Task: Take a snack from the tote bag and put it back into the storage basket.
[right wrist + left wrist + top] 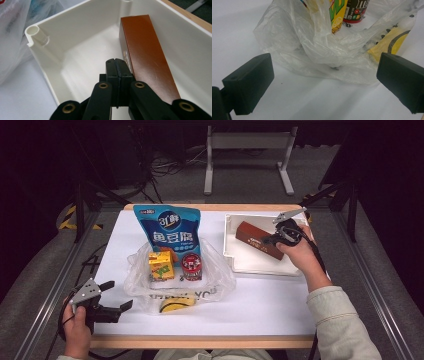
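Your right gripper [117, 62] hangs over the white plastic tray [231, 251] at the far right of the table, its jaws pressed flat together with nothing between them. Just beside the pads lies the long reddish-brown rectangular box [146, 55], flat on the tray floor and running diagonally along the tray's far wall, as the high view shows [259, 240]. The jaws sit alongside the box's long edge, not around it.

The box looks like stiff glossy card: probably light, rigid enough to keep its shape under a moderate squeeze, but smooth, so the pads may slide on it. Take it across its narrow width near the middle of its length, one pad on each long side face, so it stays level when it lifts. Open wide before you go down, since the far side lies close to the tray wall and leaves little room for a pad there.

Your left gripper [112, 296] rests at the near left corner of the table, jaws spread wide and empty, facing the crumpled clear plastic bag [317, 50] that holds a yellow carton [161, 265] and a small red can [191, 266].
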The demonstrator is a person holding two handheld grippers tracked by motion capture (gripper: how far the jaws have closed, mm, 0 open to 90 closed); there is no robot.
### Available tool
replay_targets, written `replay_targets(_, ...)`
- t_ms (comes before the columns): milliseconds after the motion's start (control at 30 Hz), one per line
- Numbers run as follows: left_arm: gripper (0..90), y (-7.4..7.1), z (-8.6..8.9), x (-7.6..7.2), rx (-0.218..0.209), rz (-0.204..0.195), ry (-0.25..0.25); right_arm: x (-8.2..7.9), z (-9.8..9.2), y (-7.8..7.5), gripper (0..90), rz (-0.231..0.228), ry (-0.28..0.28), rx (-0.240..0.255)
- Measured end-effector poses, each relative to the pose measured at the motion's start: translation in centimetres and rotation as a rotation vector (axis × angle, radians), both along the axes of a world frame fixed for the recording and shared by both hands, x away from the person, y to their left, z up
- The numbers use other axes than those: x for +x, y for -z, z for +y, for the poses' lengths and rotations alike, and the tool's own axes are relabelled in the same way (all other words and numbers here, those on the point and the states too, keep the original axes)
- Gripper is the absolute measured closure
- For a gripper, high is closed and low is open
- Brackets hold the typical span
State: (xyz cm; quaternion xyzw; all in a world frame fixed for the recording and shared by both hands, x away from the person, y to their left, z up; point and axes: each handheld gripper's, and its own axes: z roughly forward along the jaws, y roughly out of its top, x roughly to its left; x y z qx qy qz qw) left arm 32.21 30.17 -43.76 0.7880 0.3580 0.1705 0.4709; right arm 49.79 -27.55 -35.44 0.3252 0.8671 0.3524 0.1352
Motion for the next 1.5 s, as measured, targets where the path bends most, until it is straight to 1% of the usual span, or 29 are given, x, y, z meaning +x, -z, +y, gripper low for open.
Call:
replay_targets(167, 1.7, 0.0, 0.0, 0.0, 0.0, 0.001, 0.001, -0.1, 0.0, 0.8, 90.0, 0.019, 0.03, -0.033)
replay_targets(500, 1.7, 0.0, 0.0, 0.0, 0.002, 0.001, 0.001, 0.3, 0.2, 1.7, 90.0, 0.053, 0.072, -0.091)
replay_targets(600, 1.7, 0.0, 0.0, 0.0, 0.001, 0.001, 0.001, 0.5, 0.1, 1.9, 90.0, 0.06, 0.083, -0.102)
replay_targets(833, 1.7, 0.0, 0.0, 0.0, -0.001, 0.003, -0.001, 0.9, 0.0, 2.3, 90.0, 0.061, 0.13, -0.141)
replay_targets(900, 1.6, 0.0, 0.0, 0.0, 0.001, 0.002, 0.001, 1.1, 0.0, 2.3, 90.0, 0.07, 0.14, -0.138)
replay_targets(1067, 1.7, 0.0, 0.0, 0.0, -0.005, 0.002, 0.001, 1.4, 0.0, 2.3, 90.0, 0.073, 0.176, -0.149)
replay_targets(1133, 1.7, 0.0, 0.0, 0.0, -0.005, 0.001, 0.001, 1.5, 0.0, 2.2, 90.0, 0.075, 0.181, -0.152)
replay_targets(1500, 1.6, 0.0, 0.1, 0.0, -0.005, 0.001, 0.0, 2.7, -0.5, 2.1, 90.0, 0.071, 0.237, -0.165)
